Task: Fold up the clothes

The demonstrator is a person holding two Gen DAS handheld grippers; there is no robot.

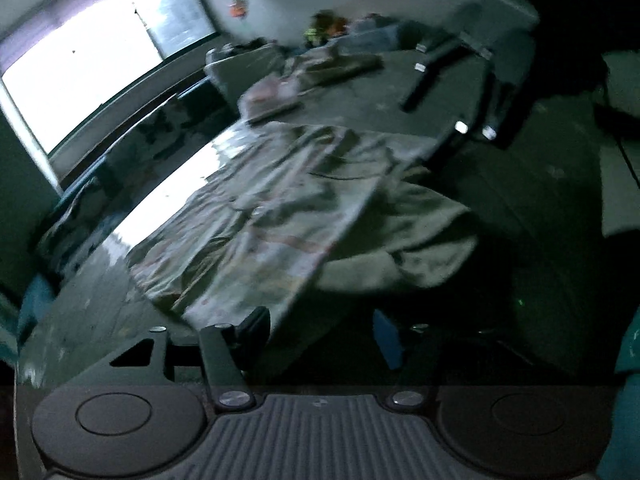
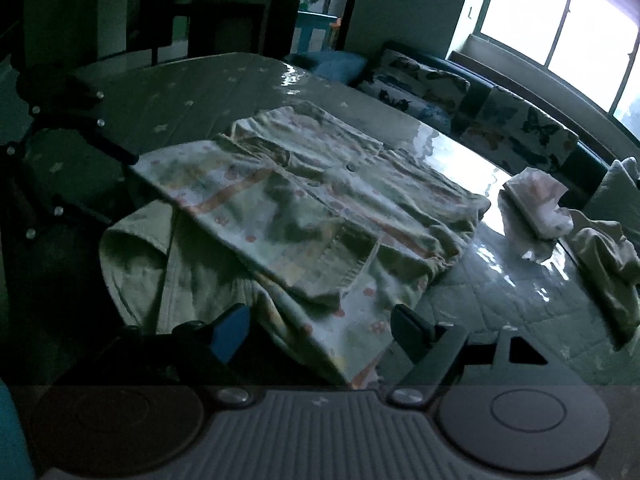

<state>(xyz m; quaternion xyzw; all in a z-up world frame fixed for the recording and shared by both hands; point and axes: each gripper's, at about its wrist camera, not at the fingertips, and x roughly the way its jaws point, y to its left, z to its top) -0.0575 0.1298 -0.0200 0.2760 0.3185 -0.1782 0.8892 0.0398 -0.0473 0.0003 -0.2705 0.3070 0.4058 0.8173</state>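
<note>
A pale patterned button shirt (image 2: pixel 304 208) lies spread on the table, over a plain pale-green garment (image 2: pixel 132 256). My right gripper (image 2: pixel 322 334) is open, and the shirt's near corner lies between its blue-padded fingers. In the left wrist view the same shirt (image 1: pixel 280 208) runs away from my left gripper (image 1: pixel 320 334), which is open with the shirt's edge by its left finger. The plain garment (image 1: pixel 420 248) bulges out to the right. In the right wrist view the left gripper's dark finger (image 2: pixel 120 154) reaches the shirt's far left corner.
The table (image 2: pixel 180 88) has a glossy quilted cover with small stars. A folded piece (image 2: pixel 536 208) and a crumpled cloth (image 2: pixel 604 256) lie at the right. Folded clothes (image 1: pixel 272 96) sit further along. A butterfly-print sofa (image 2: pixel 480 108) and a bright window (image 2: pixel 560 8) lie behind.
</note>
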